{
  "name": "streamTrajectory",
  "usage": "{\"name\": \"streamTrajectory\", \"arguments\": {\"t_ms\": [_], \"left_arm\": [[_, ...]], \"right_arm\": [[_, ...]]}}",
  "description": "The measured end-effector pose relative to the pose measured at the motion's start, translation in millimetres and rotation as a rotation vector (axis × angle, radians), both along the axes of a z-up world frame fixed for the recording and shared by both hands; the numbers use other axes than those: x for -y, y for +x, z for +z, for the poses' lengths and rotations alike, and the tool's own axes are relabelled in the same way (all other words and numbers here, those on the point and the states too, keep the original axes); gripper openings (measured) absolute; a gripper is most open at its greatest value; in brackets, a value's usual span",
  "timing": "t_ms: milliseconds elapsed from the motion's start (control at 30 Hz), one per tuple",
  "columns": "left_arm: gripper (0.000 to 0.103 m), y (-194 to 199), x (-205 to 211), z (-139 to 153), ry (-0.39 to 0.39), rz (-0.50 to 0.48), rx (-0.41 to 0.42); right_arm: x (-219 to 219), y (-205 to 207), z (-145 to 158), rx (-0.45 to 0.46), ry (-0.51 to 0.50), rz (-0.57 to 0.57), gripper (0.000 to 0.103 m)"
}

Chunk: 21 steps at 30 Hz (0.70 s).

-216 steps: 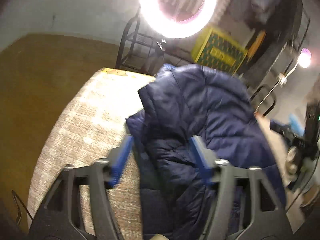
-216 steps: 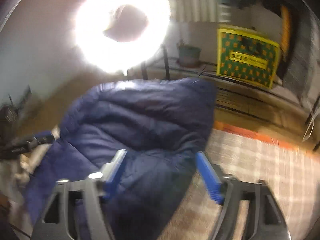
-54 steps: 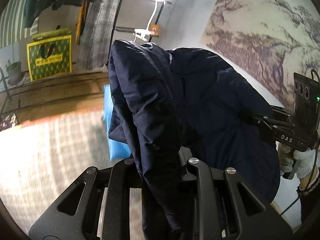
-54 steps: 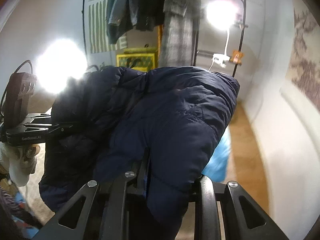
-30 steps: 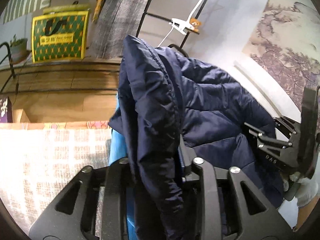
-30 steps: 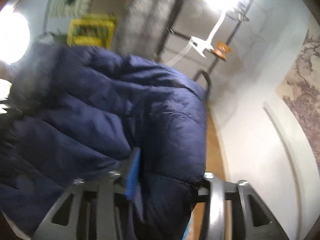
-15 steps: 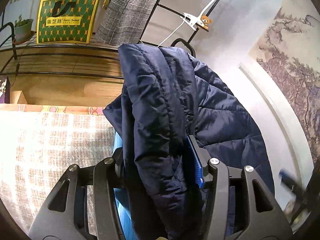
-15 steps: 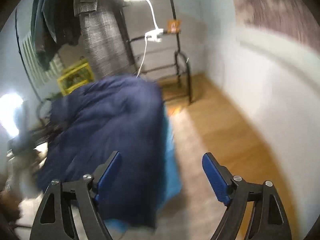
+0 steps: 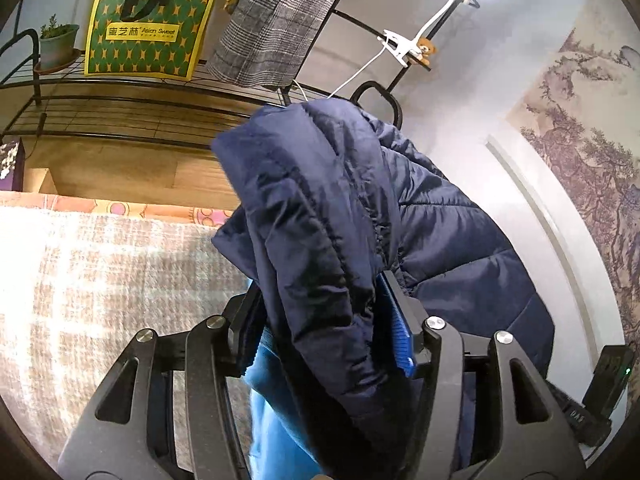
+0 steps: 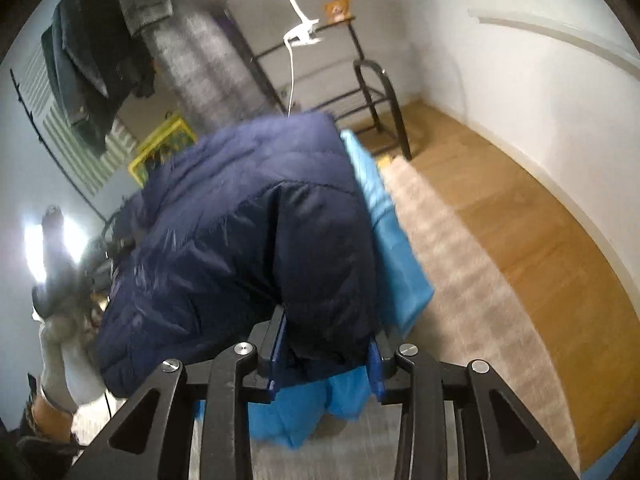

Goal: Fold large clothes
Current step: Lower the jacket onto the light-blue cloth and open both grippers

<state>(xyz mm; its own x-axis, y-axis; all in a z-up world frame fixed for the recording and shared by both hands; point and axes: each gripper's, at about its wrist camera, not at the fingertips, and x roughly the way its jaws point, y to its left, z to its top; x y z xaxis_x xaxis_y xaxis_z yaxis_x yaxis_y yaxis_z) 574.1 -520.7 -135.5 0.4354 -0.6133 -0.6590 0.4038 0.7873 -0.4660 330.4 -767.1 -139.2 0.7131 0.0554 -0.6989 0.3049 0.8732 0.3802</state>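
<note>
Left gripper [image 9: 324, 320] clamped on navy puffer jacket [image 9: 340, 208], right gripper [image 10: 326, 344] clamped on jacket's other edge, far green-yellow bag [image 9: 148, 28] reading "Asian Sweet", beige rug [image 9: 100, 272] below.

The navy jacket [image 9: 340, 216] fills the space ahead of both my grippers. To my right, rug [image 10: 452, 280] and wood floor [image 10: 532, 216] lie open. A black rack [image 10: 380, 92] stands beyond.
</note>
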Motion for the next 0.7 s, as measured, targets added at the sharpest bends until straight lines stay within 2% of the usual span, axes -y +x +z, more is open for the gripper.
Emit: {"name": "streamTrajectory", "arguments": {"t_ms": [133,267,433,700], "left_arm": [[0.060,-5,0,9,0.067,0.009,0.053],[0.060,-17,-12,26,0.103,0.019,0.100],[0.060,-37,-42,59,0.096,0.025,0.138],[0.060,-97,-83,122,0.092,-0.005,0.225]], "right_arm": [[-13,1,3,-0.020,-0.055,0.024,0.033],[-17,-11,9,0.006,-0.041,0.022,0.035],[-31,-24,27,0.017,-0.091,0.006,0.039],[-64,-60,71,0.057,-0.175,-0.001,0.039]]}}
